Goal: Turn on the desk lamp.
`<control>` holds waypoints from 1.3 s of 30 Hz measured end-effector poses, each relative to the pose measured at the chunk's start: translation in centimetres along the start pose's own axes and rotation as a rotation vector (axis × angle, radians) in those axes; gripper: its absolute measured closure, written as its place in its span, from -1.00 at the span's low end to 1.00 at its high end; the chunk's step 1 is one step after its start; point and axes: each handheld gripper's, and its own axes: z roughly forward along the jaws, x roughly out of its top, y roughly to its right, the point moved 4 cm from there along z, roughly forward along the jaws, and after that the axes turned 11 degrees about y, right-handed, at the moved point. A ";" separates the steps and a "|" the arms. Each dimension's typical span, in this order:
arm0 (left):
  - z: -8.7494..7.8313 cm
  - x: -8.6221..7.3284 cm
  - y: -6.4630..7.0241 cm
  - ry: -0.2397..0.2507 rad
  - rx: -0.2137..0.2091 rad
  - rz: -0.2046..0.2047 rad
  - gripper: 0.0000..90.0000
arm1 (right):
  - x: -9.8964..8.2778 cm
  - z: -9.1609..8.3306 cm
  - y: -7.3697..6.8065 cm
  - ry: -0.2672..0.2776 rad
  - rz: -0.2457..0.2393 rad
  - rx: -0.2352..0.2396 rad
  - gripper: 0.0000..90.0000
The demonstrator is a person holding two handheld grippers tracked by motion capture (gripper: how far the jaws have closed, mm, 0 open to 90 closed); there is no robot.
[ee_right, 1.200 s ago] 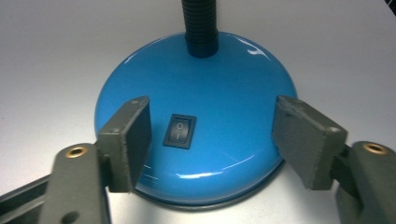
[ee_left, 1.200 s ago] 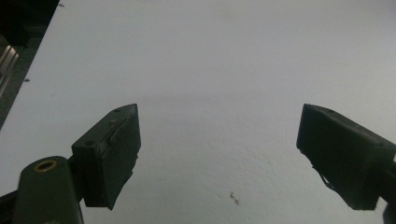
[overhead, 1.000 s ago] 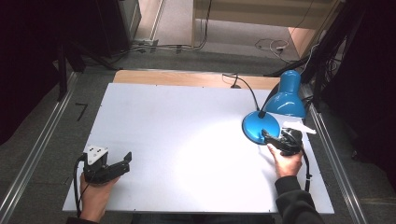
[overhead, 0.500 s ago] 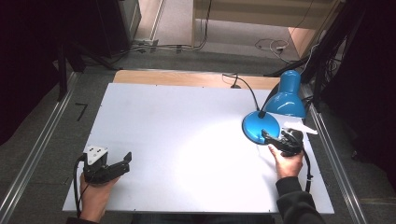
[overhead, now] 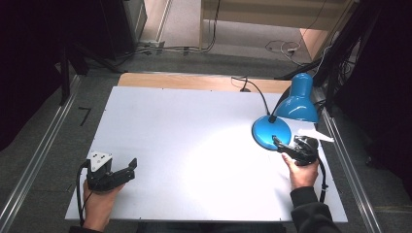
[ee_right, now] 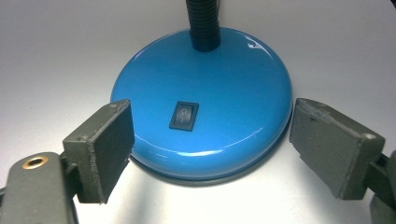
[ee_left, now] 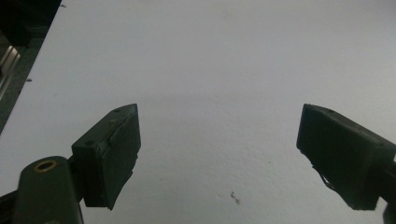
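A blue desk lamp stands at the table's right side, with a round base (overhead: 271, 132) and a shade (overhead: 299, 102) bent over on a black gooseneck (ee_right: 202, 23). The base (ee_right: 205, 70) carries a black rocker switch (ee_right: 184, 115) on top. My right gripper (overhead: 284, 147) is open at the near edge of the base, and in the right gripper view (ee_right: 212, 135) one jaw stands on each side of the base without touching it. My left gripper (overhead: 127, 170) rests open near the front left corner, with bare white tabletop between its fingers (ee_left: 219, 135).
The white table (overhead: 194, 141) has a pool of light at its middle. The lamp's black cable (overhead: 255, 90) runs to the back edge. A white paper tag (overhead: 316, 134) lies beside the right gripper. Metal rails (overhead: 34, 165) flank the table.
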 end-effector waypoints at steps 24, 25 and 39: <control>0.1 0.0 0.1 0.000 -0.002 0.001 -0.69 | -0.2 -1.7 0.3 -0.006 -0.026 0.010 -0.72; 0.1 0.0 0.0 0.000 -0.002 0.001 -0.69 | -0.3 -1.7 0.3 -0.005 -0.024 0.011 -0.72; 0.1 0.0 0.1 -0.001 -0.002 0.002 -0.69 | -0.4 -2.4 0.8 -0.008 -0.039 -0.003 -0.72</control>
